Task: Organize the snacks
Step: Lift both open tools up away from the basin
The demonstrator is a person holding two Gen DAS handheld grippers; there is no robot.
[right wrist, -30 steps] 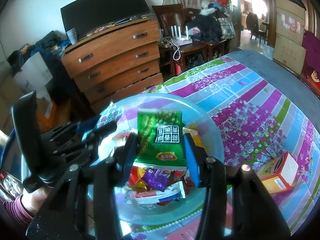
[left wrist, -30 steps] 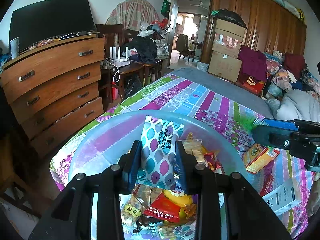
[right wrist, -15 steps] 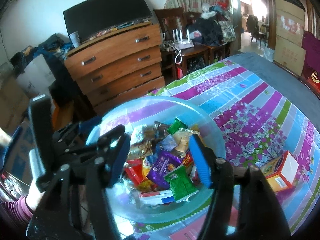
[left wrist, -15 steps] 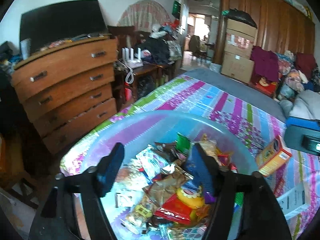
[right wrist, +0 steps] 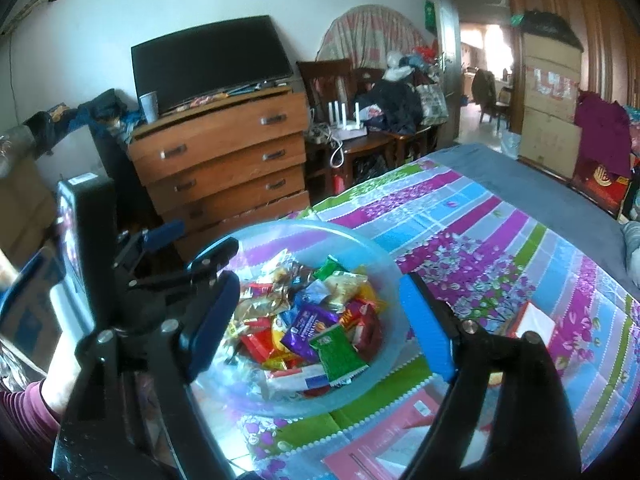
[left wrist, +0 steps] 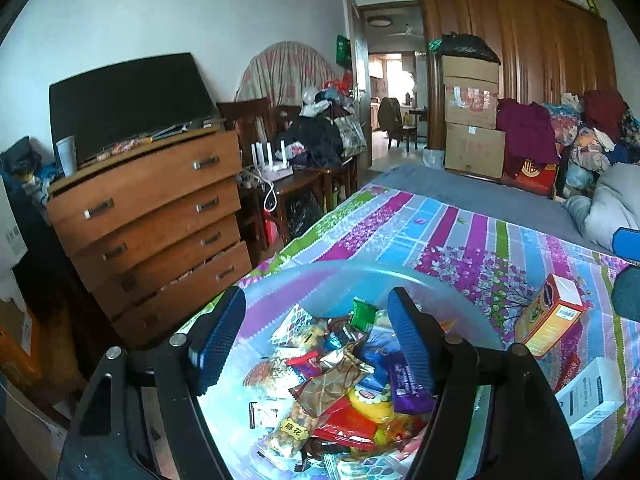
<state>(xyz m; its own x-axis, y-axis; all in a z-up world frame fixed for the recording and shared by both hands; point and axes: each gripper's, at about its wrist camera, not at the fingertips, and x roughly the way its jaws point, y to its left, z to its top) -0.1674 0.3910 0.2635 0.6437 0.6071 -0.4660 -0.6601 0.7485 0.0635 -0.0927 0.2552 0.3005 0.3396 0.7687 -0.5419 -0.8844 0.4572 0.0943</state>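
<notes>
Translucent blue plastic, the bowl on the bed's striped sheet holds the snack packets. Our left claw and right claw, jaws just opened wide, grip nothing above it. We lift clear without snagging wrappers, then fetch the orange box.

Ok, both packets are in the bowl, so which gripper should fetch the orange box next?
Probably right. The right gripper is open and empty, and the orange box lies on its side of the bowl; the left gripper hangs over the snacks.
</notes>
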